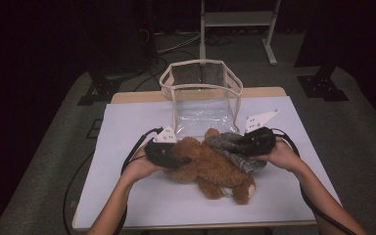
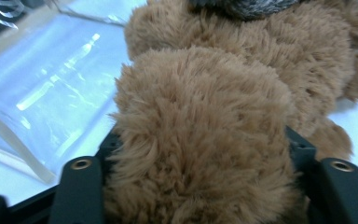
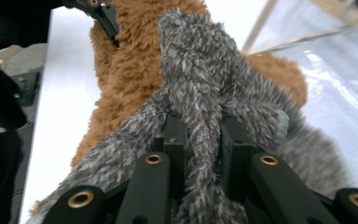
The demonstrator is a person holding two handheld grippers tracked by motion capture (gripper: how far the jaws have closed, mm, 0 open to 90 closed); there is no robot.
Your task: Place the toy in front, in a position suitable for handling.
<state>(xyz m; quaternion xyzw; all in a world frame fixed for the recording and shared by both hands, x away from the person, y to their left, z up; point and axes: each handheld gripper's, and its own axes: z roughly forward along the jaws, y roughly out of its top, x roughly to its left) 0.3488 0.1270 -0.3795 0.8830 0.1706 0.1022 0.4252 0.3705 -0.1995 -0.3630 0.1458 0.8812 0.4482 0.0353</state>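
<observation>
Right, you've got both toys in hand. L gripper clamped on brown teddy bear, plush bulging between jaws. R gripper pinching fold of grey plush toy draped over bear, mid-table on white mat, just in front of clear bag. Judging next: lift both together, keep level, don't tug apart, grey grip looks thin. Aim over bag rim, lower in, then let go.

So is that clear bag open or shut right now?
Open. The clear bag stands upright behind the teddy bear, its tan-trimmed mouth spread wide, and nothing shows inside it.
</observation>
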